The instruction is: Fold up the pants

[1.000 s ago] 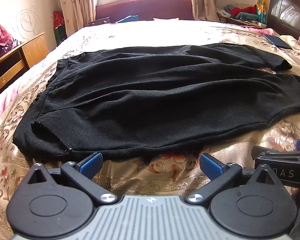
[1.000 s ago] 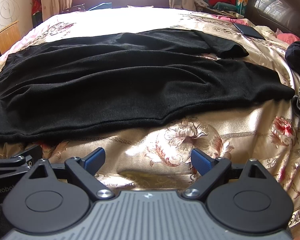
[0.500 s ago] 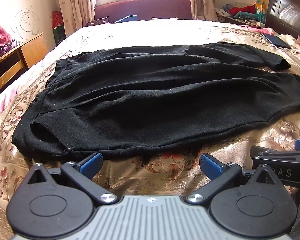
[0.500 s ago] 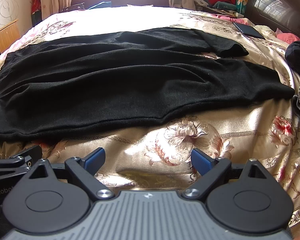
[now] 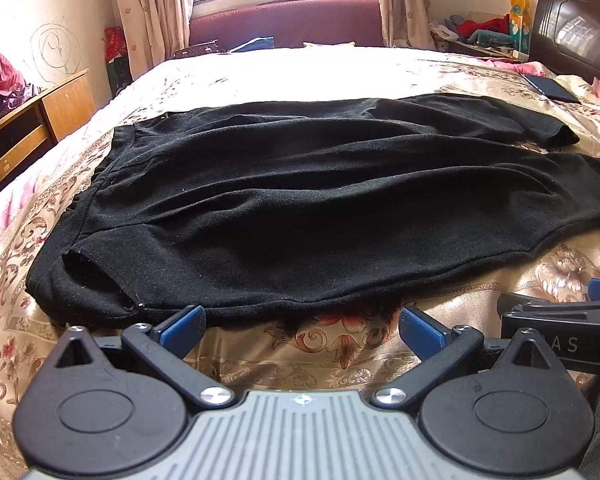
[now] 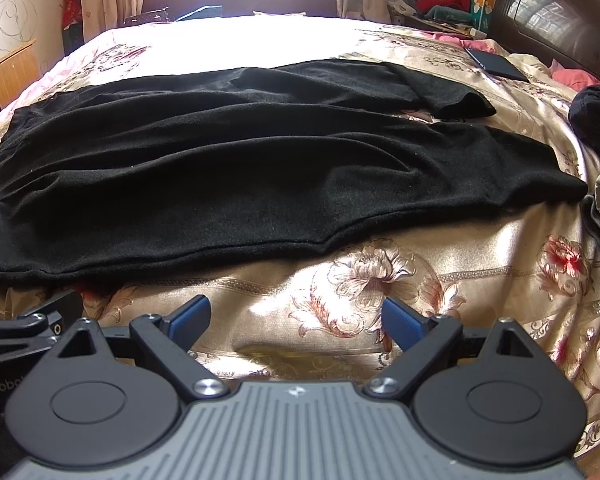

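Observation:
Black pants (image 5: pixel 300 208) lie spread flat across the floral bedspread, waistband to the left and both legs running right. In the right wrist view the same pants (image 6: pixel 260 168) fill the middle, with the far leg's cuff ending near the headboard side. My left gripper (image 5: pixel 302 326) hovers open just short of the pants' near hem, nothing between its blue pads. My right gripper (image 6: pixel 296 316) is also open, over bare bedspread a little short of the near leg's edge. Each gripper's body shows at the side of the other's view.
The bed (image 5: pixel 340 72) stretches to a window with curtains. A wooden cabinet (image 5: pixel 32 120) stands at the left. A dark headboard (image 6: pixel 564 12) and a flat dark device (image 6: pixel 496 65) are at the right. Other dark clothing (image 6: pixel 596 120) lies at the bed's right edge.
Both grippers have edged slightly forward and up, so the pants sit a little lower in view. Neither jaw has changed.

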